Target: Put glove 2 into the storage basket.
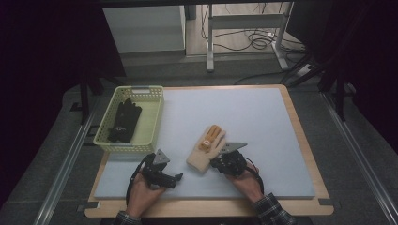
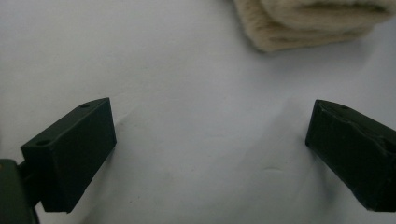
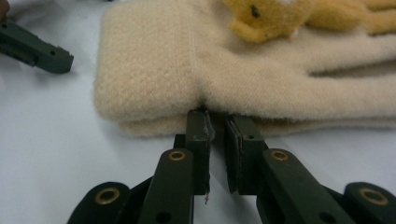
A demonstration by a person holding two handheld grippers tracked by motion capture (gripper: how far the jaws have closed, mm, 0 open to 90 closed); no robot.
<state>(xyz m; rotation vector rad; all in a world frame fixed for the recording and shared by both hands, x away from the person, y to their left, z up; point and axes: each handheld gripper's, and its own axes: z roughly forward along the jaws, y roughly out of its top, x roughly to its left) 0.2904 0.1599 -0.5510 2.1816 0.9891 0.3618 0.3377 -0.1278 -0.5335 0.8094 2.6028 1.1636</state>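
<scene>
**A lab recording station**

Dark curtains (image 1: pixel 51 51) close in a wooden worktop (image 1: pixel 300 136) covered by a pale foam mat (image 1: pixel 244 117). Metal rails (image 1: pixel 61 173) run along the grey carpet, and loose cables (image 1: pixel 253 42) lie under a metal-framed desk (image 1: pixel 244 23) behind.

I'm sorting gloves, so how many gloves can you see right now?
2. A cream glove lies on the mat beside the right tool; a black one is in the basket. Each may be a stacked pair, so more could be hidden.

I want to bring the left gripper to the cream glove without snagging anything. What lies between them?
Nothing: in the left gripper view, bare pale mat runs from the open jaws to the glove.
</scene>
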